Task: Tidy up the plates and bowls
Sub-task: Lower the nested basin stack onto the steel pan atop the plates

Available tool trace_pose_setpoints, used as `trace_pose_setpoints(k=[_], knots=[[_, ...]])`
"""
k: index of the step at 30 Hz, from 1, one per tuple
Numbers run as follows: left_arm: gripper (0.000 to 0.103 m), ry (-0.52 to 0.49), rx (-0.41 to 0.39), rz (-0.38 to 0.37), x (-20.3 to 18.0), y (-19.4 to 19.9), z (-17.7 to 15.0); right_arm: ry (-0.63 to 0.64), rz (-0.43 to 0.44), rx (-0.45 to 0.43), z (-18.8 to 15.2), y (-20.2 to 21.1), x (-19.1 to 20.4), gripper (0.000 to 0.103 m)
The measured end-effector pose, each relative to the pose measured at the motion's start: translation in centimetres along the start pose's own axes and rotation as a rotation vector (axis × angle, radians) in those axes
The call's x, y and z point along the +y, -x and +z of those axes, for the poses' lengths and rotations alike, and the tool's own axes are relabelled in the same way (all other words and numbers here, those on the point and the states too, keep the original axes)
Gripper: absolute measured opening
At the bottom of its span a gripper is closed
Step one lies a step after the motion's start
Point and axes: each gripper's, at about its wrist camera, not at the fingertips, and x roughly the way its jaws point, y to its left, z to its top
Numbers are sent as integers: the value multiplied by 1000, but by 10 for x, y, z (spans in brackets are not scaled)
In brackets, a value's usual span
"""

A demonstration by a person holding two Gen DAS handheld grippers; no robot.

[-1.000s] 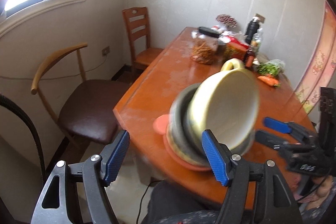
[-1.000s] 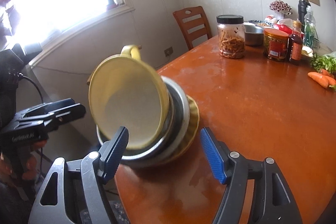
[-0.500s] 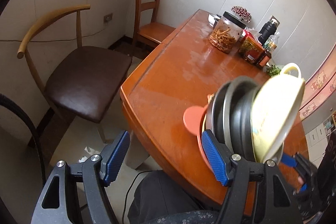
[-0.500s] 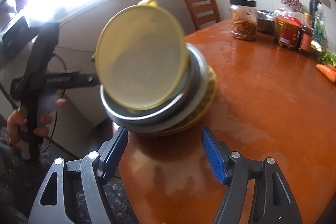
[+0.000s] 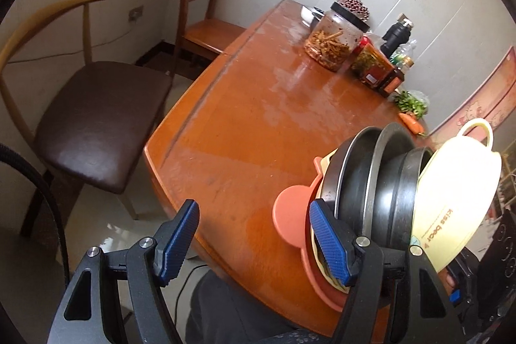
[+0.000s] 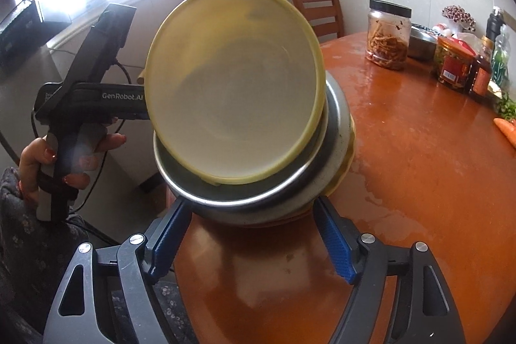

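A stack of dishes stands tipped on its edge near the table's front edge (image 5: 180, 182). An orange plate (image 5: 290, 224) is its base, then a yellow plate, dark metal bowls (image 5: 380, 182), and a pale yellow handled bowl (image 6: 235, 86) facing the right wrist camera. My left gripper (image 5: 251, 215) is open and holds nothing; its right finger (image 5: 329, 244) lies against the orange plate's underside. My right gripper (image 6: 251, 208) is opening, and the metal bowl's lower rim (image 6: 245, 205) sits between its fingers. The left gripper's black body (image 6: 93, 95) shows beside the stack, held by a hand (image 6: 77, 160).
Jars (image 5: 335, 44), bottles (image 5: 396, 34), greens (image 5: 411, 102) and a carrot (image 5: 411, 124) crowd the table's far end. A brown-seated chair (image 5: 96, 124) and a wooden chair (image 5: 203, 18) stand left of the table. A black cable (image 5: 48, 208) hangs at the near left.
The stack has tipped further up onto its edge. The left gripper swung down and left along the orange plate's underside. The right gripper closed in on the stack and its jaws widened.
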Motion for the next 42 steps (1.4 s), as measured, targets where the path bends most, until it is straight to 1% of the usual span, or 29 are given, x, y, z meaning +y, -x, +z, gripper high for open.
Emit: trace_pose_setpoints(k=[6,10,14,19,22,28,34,38,42], knots=[[69,-47,9,0,-9,-8,7,19,-5,-11,3,1,-1,80],[66,-89,28,-3,-26,-16,9,4,-7,-17,2,4,-8,80],[66,-132,49,-3,-49,-28,14,-29,-8,-15,0,11,-22,81],[65,-179,78,-12,-83,-46,19,-74,-37,-23,-8,24,-49,81],[65,-221,95,-20,-114,-63,23,-103,-57,-29,-17,37,-69,81],[65,-271,137,-54,-170,-96,29,-170,-111,-50,-35,63,-113,81],[65,-317,159,-57,-219,-122,30,-213,-149,-64,-51,87,-150,81],[65,-335,166,-54,-245,-135,29,-237,-170,-65,-61,100,-172,81],[65,-345,165,-37,-259,-139,27,-255,-176,-70,-65,108,-187,81]])
